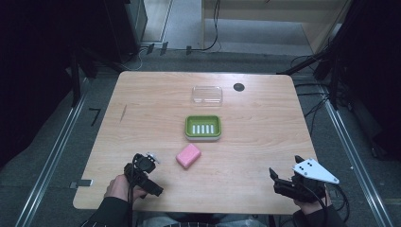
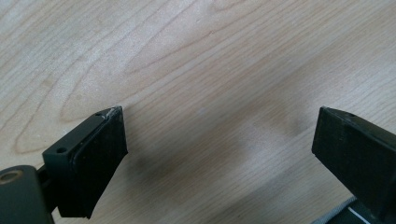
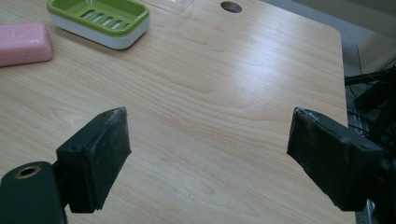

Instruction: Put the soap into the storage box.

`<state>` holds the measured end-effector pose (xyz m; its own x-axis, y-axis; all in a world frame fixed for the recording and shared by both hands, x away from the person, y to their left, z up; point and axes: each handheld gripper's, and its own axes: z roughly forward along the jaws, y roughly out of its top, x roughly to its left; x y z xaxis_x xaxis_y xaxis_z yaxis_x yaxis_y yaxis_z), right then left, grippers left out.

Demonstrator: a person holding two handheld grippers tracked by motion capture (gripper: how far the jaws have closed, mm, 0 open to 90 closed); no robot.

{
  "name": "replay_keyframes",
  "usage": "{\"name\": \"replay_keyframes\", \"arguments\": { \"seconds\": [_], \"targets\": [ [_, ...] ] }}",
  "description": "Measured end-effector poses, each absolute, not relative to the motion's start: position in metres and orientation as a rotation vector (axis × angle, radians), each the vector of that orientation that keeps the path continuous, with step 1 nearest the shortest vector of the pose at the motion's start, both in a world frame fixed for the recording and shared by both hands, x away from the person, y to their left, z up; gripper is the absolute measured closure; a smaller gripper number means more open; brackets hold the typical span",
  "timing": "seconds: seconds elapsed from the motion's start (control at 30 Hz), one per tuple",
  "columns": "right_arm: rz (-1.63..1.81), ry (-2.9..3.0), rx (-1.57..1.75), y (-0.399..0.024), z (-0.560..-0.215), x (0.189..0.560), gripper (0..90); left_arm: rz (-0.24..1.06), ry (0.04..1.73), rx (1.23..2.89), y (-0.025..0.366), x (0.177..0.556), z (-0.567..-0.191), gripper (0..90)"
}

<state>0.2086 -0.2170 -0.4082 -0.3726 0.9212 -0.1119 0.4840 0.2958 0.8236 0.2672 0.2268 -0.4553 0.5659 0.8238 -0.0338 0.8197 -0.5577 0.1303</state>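
Where wood grain runs pale — rounded pink soap bar, slotted green dish.

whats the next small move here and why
Probably move the left tongs forward and right to the pink soap. It lies loose on the table, just short of the empty green soap dish; those tongs are open, empty and nearest.

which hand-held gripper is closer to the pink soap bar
Left. The left hand-held gripper sits just to the left of the pink soap bar, near the table's front edge. The right hand-held gripper is far off to the soap's right, at the front right corner.
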Motion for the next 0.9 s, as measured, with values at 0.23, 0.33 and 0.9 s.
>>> {"name": "replay_keyframes", "arguments": {
  "seconds": [0.23,0.33,0.9],
  "targets": [
    [0.96,1.983,1.242,-0.216,-0.408,0.209,13.5,0.054,1.399,2.66,0.226,0.266,-0.456,3.5],
    [0.962,1.983,1.244,-0.216,-0.408,0.209,13.4,0.043,1.398,2.671,0.227,0.266,-0.457,3.6],
    [0.954,1.977,1.249,-0.218,-0.408,0.208,13.5,0.05,1.356,2.689,0.216,0.272,-0.451,3.5]
  ]
}}
